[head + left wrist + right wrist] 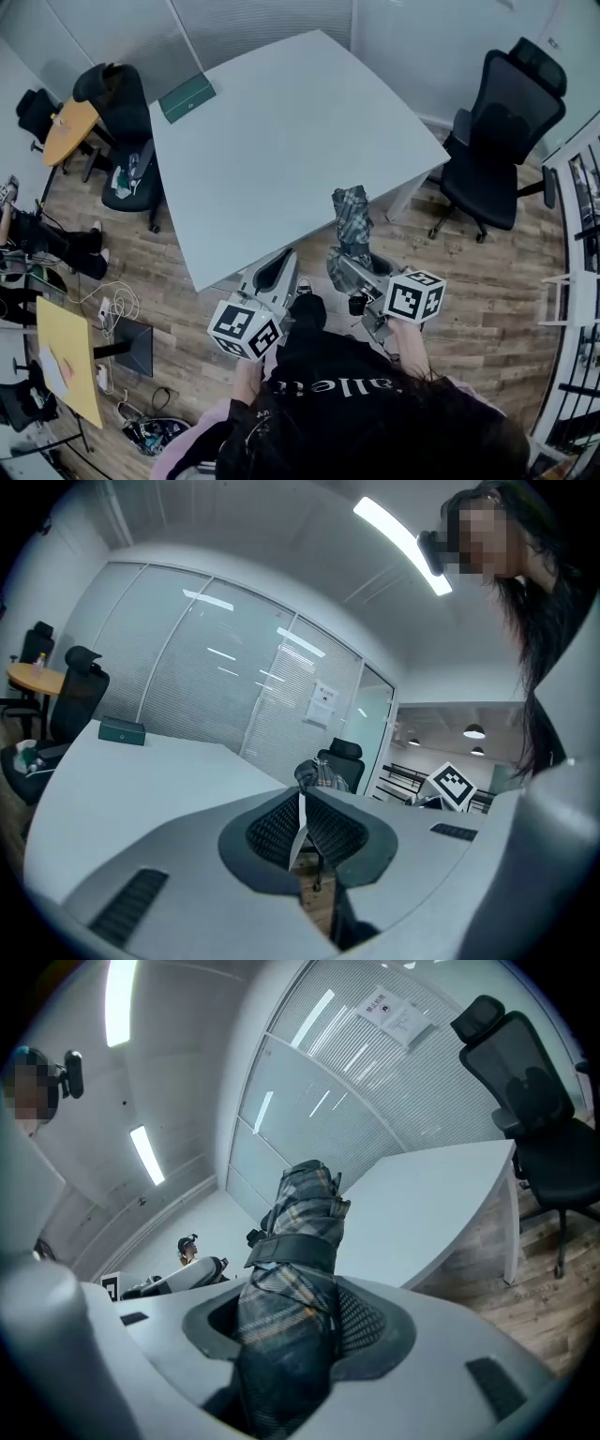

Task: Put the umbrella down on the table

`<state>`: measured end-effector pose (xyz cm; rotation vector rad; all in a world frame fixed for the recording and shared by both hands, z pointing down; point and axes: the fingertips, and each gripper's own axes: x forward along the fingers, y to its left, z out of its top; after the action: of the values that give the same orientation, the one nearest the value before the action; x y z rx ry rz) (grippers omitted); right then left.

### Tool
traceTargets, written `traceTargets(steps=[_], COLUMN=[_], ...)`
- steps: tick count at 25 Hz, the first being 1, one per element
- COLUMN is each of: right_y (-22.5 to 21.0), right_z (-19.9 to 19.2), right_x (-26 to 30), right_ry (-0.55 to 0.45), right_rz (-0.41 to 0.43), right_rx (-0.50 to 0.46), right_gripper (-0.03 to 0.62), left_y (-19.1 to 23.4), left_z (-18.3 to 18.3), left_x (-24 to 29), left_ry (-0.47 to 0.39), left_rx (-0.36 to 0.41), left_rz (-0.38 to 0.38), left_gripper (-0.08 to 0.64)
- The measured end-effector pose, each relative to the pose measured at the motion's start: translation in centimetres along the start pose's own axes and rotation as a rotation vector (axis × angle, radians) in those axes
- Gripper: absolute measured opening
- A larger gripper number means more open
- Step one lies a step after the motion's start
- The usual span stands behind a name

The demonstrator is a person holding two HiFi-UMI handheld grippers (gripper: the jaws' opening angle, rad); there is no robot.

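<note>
The folded plaid umbrella stands nearly upright at the near right edge of the white table. My right gripper is shut on the umbrella's lower part. In the right gripper view the umbrella fills the gap between the jaws, its strap wrapped round it, and its tip points towards the table. My left gripper hovers beside it at the table's near edge, shut with nothing held. In the left gripper view its pads meet at the gripper, and the umbrella shows just beyond.
A green box lies on the table's far left corner. Black office chairs stand at the right and at the left. A small yellow table is at the far left. Glass partitions close the room behind.
</note>
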<state>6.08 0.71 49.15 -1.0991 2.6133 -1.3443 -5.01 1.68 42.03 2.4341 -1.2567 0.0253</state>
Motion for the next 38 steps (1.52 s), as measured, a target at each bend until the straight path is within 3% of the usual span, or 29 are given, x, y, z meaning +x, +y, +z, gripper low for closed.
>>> traceTargets(steps=[12, 23, 28, 38], right_y=[-2.7, -7.1, -9.5, -14.7], right_z=[6.7, 12.4, 16.1, 22.1], right_x=[11.1, 18.9, 21.8, 25.7], right_ry=[0.05, 0.087, 0.126, 0.259], right_rz=[-0.028, -0.057, -0.04, 0.02], right_rx=[0.006, -0.051, -0.11, -0.178], right_gripper=[0.227, 0.227, 0.227, 0.227], left_y=[10.3, 15.5, 16.3, 16.9], left_z=[4.6, 7.1, 7.2, 8.9], left_x=[7.7, 12.7, 14.5, 18.2], left_ry=[0.024, 0.027, 0.024, -0.06], left_rx=[-0.014, -0.018, -0.036, -0.083], left_rz=[-0.013, -0.011, 0.041, 0.235], left_gripper=[0.028, 0.028, 0.028, 0.028])
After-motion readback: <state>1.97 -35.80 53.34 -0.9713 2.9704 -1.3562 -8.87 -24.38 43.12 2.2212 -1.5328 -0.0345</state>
